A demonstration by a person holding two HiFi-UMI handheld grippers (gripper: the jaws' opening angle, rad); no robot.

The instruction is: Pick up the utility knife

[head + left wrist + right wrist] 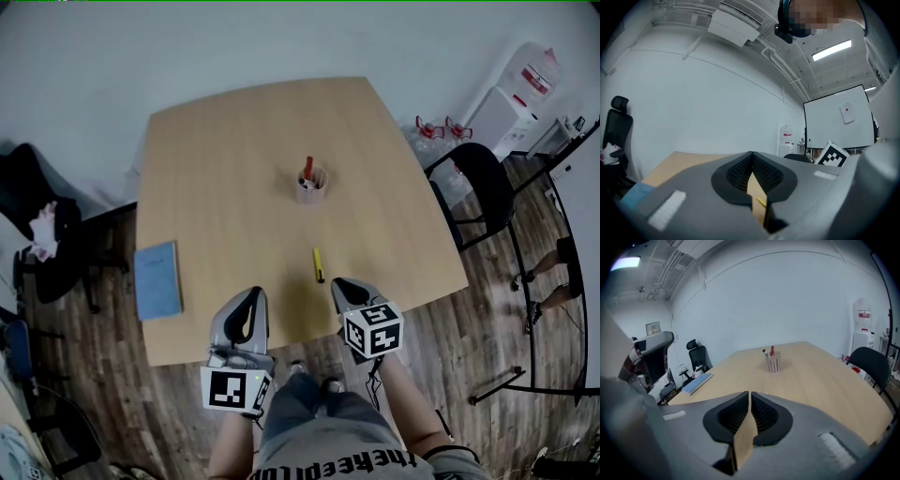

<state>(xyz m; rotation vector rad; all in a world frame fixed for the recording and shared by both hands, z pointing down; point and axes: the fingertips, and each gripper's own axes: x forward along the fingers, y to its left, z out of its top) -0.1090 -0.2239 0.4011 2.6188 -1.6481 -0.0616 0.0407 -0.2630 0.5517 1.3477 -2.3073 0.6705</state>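
The yellow utility knife (318, 264) lies flat on the wooden table (234, 150), close to its near edge. A sliver of the knife (761, 202) shows through the gap under the left jaws. My right gripper (345, 283) (749, 393) hovers just right of and slightly behind the knife's near end, shut with nothing in it. My left gripper (253, 292) (752, 154) sits further left at the table's near edge, also shut and empty. The right gripper view does not show the knife.
A perforated pen cup (312, 184) (773, 363) with a red item stands mid-table beyond the knife. A blue notebook (157, 279) (696, 383) lies at the left edge. Black chairs (478, 187) (37, 234) flank the table; a water dispenser (516, 98) stands far right.
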